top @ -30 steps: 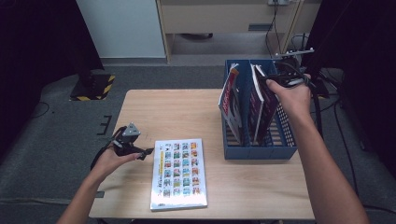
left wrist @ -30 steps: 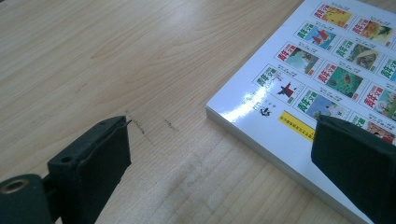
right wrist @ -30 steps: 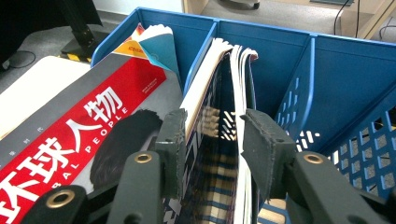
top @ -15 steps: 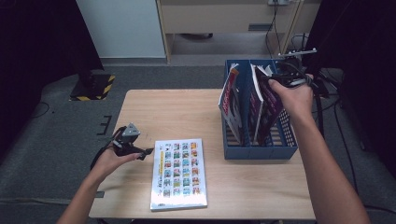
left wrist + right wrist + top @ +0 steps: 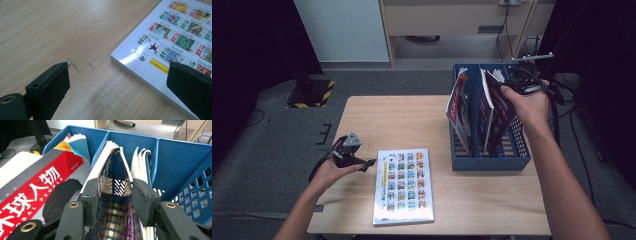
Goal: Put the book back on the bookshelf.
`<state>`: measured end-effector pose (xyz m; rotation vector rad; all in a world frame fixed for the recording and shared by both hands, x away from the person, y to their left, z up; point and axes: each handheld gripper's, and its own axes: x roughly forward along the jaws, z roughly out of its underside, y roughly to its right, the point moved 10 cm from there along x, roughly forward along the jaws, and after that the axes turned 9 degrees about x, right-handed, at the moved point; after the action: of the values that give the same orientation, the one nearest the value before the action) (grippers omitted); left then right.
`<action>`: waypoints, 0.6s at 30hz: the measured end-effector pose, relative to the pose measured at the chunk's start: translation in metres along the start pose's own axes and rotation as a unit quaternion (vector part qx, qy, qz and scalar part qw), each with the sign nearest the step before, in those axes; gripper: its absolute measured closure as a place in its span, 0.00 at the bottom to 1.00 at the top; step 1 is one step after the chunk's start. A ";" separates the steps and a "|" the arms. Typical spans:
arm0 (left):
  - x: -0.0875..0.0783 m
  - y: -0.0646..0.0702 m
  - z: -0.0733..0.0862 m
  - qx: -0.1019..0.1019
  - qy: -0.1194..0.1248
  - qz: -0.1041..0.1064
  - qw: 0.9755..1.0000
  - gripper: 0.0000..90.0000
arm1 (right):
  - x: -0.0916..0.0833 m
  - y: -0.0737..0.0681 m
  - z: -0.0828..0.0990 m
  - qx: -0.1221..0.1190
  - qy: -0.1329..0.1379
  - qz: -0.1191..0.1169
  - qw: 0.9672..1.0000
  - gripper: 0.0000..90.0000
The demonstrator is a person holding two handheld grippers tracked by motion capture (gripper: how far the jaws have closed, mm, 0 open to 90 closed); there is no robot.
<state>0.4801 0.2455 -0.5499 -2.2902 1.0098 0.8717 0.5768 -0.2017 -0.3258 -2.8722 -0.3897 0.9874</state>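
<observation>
Purple magazine (image 5: 113, 220), upright in blue file rack (image 5: 175, 157), straddled by right gripper (image 5: 115, 195) whose half-parted jaws have just been opening to leave it filed; left gripper (image 5: 117, 92) wide, empty, poised beside flat booklet (image 5: 175, 42)

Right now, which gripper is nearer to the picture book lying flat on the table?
Left. The left gripper sits just beside the picture book, fingers open at its corner. The right gripper is far off over the blue file rack, around a purple magazine.
</observation>
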 end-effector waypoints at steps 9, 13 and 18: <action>0.003 0.004 0.001 0.000 -0.003 0.003 1.000 0.05 | -0.005 0.000 0.000 -0.003 0.012 -0.010 1.000 0.55; 0.004 0.005 0.001 0.000 -0.002 0.003 1.000 0.05 | -0.010 0.000 -0.001 -0.006 0.022 -0.015 1.000 0.50; 0.003 0.006 0.000 -0.001 -0.002 0.002 1.000 0.05 | -0.017 -0.002 -0.001 -0.011 0.034 -0.021 0.999 0.40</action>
<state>0.4770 0.2402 -0.5536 -2.2878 1.0126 0.8777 0.5638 -0.2045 -0.3149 -2.8944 -0.4572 0.8807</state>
